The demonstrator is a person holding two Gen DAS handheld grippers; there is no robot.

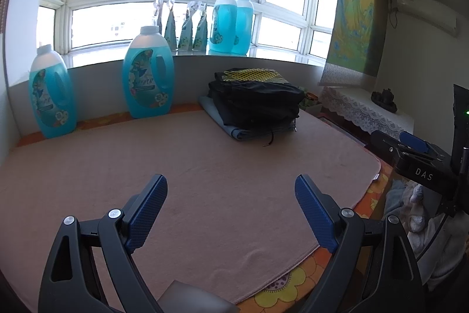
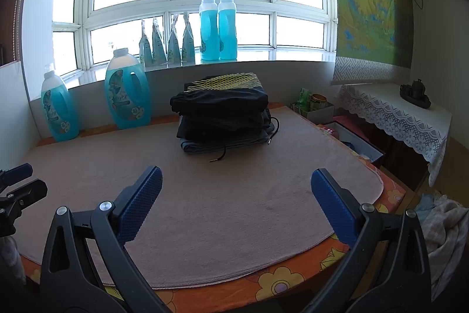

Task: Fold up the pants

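Observation:
A stack of folded pants (image 1: 255, 101) (image 2: 222, 113) rests at the far side of the pink mat (image 1: 205, 166) (image 2: 219, 195). Dark pairs lie over a blue-grey one, the top pair has a yellow mesh pattern, and a black drawstring trails from the stack. My left gripper (image 1: 231, 192) hovers open over the mat's near part, nothing between its blue pads. My right gripper (image 2: 236, 184) is likewise open and holds nothing, well short of the stack. Each gripper shows at the edge of the other's view: the right one (image 1: 416, 148) and the left one (image 2: 17, 181).
Two big blue detergent bottles (image 1: 148, 72) (image 2: 127, 90) stand at the mat's far left, more bottles and pouches on the windowsill (image 2: 205, 34). A lace-covered side table (image 2: 395, 113) and an open box (image 2: 360, 143) are to the right. Loose laundry (image 2: 442, 225) lies low right.

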